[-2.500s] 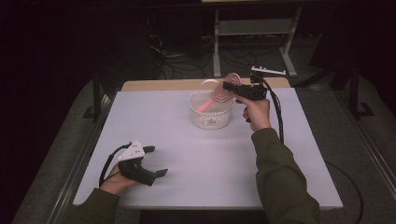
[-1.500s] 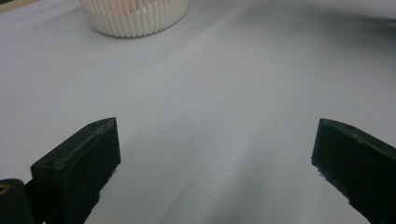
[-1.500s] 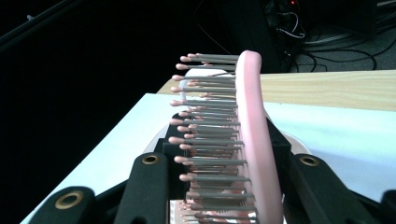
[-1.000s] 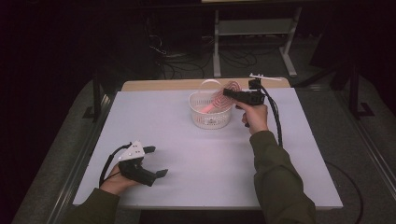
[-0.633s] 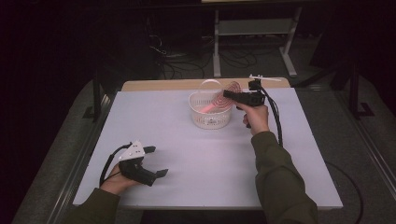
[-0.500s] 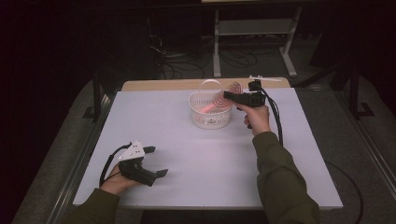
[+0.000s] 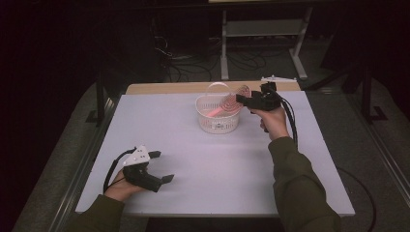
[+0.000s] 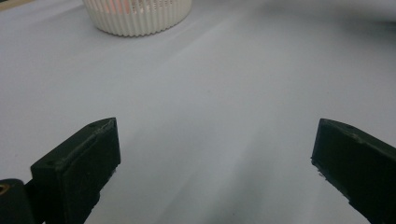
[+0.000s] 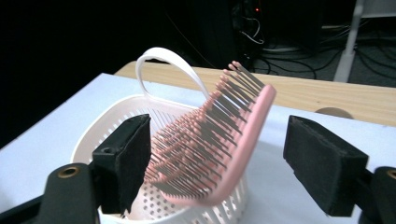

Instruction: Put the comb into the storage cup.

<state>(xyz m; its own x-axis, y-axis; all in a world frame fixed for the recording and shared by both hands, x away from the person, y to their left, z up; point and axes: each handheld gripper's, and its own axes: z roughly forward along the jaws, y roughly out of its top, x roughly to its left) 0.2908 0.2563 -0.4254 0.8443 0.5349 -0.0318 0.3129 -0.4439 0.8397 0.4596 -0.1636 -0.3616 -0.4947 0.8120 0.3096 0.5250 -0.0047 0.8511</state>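
The right hand-held gripper [image 7: 240,99] hovers at the far right rim of the white basket [image 7: 217,121], its jaws spread wide with the pink hairbrush [image 9: 219,144] between them — neither pad touching it. The brush leans tilted in the basket, head up over the right rim, bristles facing left. The basket stands at the far middle of the tabletop [image 7: 232,164]. Near left, the left hand-held gripper [image 7: 162,166] rests on the tabletop — jaws wide apart, holding nothing.
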